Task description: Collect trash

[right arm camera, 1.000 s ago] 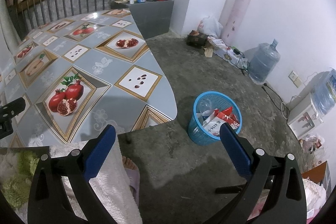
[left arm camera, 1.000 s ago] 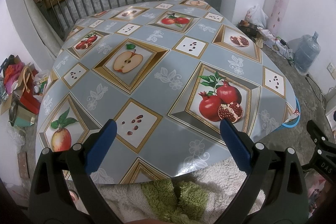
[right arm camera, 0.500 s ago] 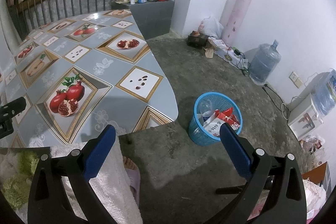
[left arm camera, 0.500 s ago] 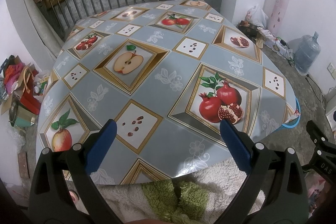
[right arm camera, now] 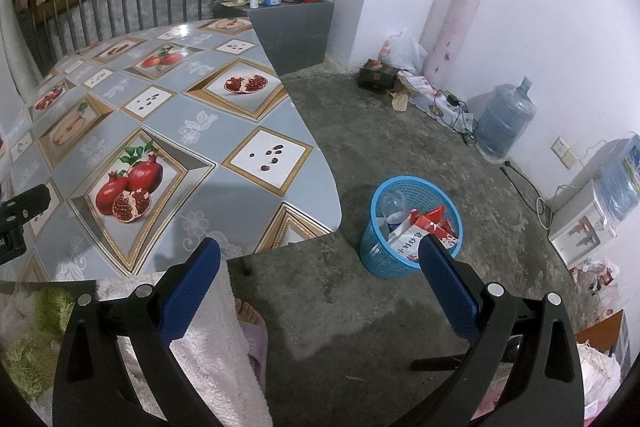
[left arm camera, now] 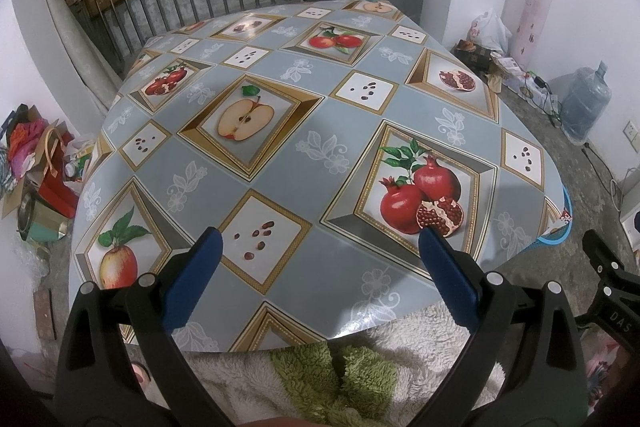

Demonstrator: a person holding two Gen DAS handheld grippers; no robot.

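On the surface (left arm camera: 280,163) I see no trash; the blue basket (right arm camera: 408,227) holds it. Both my left claw (left arm camera: 316,251) and right claw (right arm camera: 320,259) gape, holding nothing. I think collecting is finished.

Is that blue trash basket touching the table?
Apart. The right wrist view shows bare concrete floor between the blue trash basket and the table edge.

Table (left arm camera: 304,163) (fruit-print cloth); basket (right arm camera: 412,227) on floor (right arm camera: 400,131).
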